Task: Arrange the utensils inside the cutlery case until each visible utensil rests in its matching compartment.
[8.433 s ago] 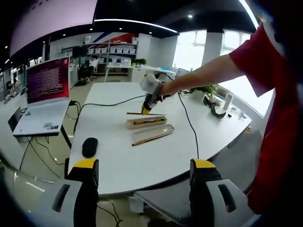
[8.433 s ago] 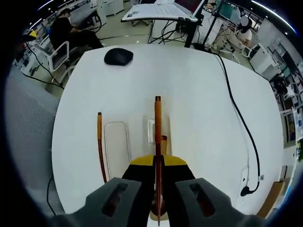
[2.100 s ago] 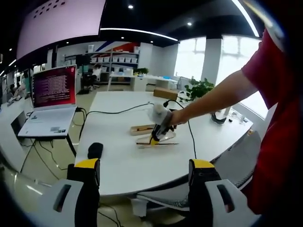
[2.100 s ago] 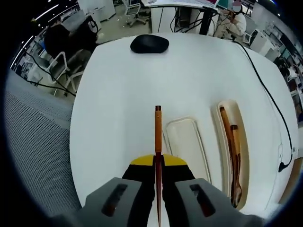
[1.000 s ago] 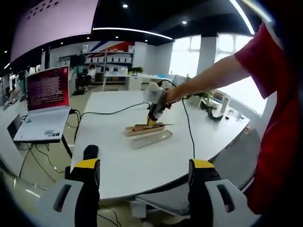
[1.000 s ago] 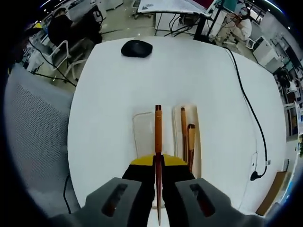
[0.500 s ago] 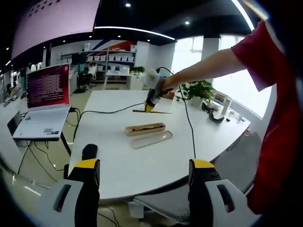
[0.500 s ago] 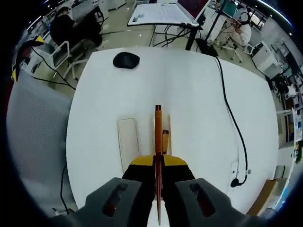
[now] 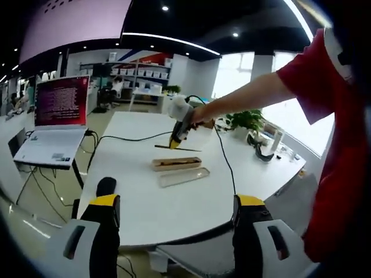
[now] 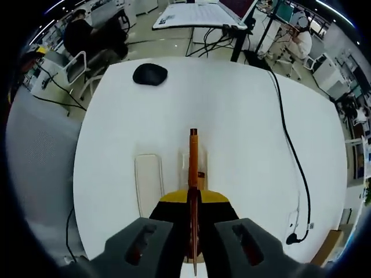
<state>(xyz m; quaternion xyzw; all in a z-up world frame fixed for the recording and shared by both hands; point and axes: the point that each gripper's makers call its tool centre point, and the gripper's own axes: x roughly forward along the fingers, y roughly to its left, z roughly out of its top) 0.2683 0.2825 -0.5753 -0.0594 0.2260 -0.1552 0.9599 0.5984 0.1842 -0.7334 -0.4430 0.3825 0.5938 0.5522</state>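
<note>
My right gripper (image 10: pixel 192 200) is shut on a thin brown chopstick (image 10: pixel 192 159) that points forward along the jaws. Below it on the white table (image 10: pixel 243 98) lies the cream cutlery case (image 10: pixel 184 165), partly hidden by the chopstick, with a brown utensil (image 10: pixel 200 176) in it. The case's lid (image 10: pixel 149 176) lies to its left. In the left gripper view, the right gripper (image 9: pixel 177 132) hovers just above and behind the case (image 9: pixel 177 164), holding the chopstick (image 9: pixel 178 149) level. My left gripper (image 9: pixel 177 202) is open, off the table's near edge, with nothing between its fingers.
A black mouse (image 10: pixel 149 74) sits near one table edge (image 9: pixel 106 186). A black cable (image 10: pixel 293 150) runs across the table. A laptop (image 9: pixel 51 113) stands on a side desk. The person's arm and red sleeve (image 9: pixel 313 69) reach in from the right.
The right gripper, still holding the chopstick, has come down a little closer to the case over the last half second. The left gripper has stayed open and off the table.
</note>
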